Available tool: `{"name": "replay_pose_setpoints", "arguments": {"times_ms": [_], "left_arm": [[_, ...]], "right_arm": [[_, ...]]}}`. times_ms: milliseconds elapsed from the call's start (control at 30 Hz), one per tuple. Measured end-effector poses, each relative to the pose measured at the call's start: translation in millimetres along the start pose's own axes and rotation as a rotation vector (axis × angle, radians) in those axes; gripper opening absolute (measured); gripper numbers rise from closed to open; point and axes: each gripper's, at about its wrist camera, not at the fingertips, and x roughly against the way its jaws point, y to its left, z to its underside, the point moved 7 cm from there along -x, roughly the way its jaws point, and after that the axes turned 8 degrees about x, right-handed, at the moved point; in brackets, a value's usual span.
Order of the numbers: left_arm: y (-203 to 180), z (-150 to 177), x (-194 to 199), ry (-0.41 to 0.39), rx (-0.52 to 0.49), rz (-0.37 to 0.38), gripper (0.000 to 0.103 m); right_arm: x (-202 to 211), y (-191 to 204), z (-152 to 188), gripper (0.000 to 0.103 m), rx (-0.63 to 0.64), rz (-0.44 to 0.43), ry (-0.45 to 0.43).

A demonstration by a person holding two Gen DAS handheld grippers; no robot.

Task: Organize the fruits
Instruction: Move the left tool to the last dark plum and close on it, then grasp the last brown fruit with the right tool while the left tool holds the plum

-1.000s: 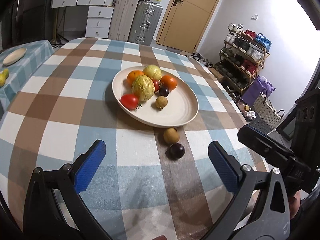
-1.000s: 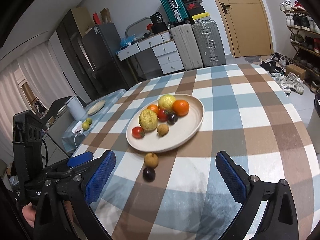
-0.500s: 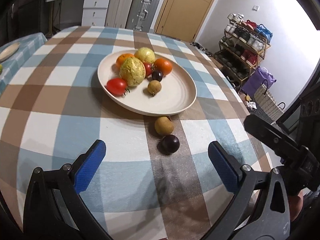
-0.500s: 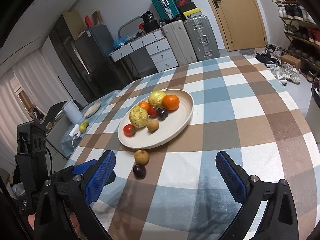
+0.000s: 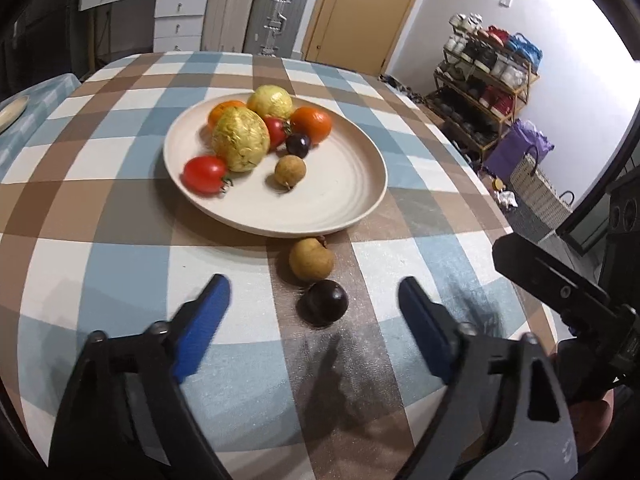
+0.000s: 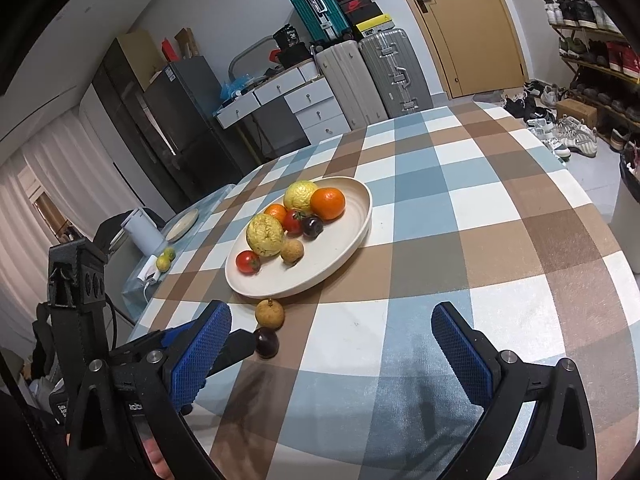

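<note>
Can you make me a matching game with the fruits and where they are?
Things:
1. small dark purple round plum
2. small tan round longan
3. shiny red tomato
4. bright orange round orange

Places:
A. on the far side of the round cream plate
B. on the checked tablecloth, touching the plate's near rim
C. on the plate, near its left edge
D. on the tablecloth, in front of the closing left hand-held gripper, not yet gripped

Pairs: 1-D, 2-B, 3-C, 4-A

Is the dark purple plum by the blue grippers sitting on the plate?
No, the plum lies on the tablecloth, outside the plate.
</note>
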Motion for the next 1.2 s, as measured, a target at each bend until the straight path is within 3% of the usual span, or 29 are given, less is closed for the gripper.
{"name": "replay_pose_setpoints", "arguments": {"times_ms": [133, 367, 500, 767, 1200], "left_arm": [[-4, 5, -8, 0.017, -0.029, 0.003, 0.065], [-7, 12, -15, 0.073, -0.039, 0.003, 0.022], [0, 11, -12, 0.071, 0.002, 0.051, 0.022], [6, 12, -1, 0.065, 0.009, 0.076, 0.022], [50, 2, 55, -0.042, 0.025, 0.076, 0.022]], "right_arm": [[-2, 0, 0, 0.102, -0.008, -0.011, 0.002], [0, 6, -4, 0.102, 0.000, -0.037, -0.010], [0, 7, -4, 0.102, 0.003, -0.035, -0.010], [-5, 6, -1, 0.102, -0.008, -0.033, 0.008], [-30, 27, 7, 0.102, 0.011, -0.063, 0.076]]}}
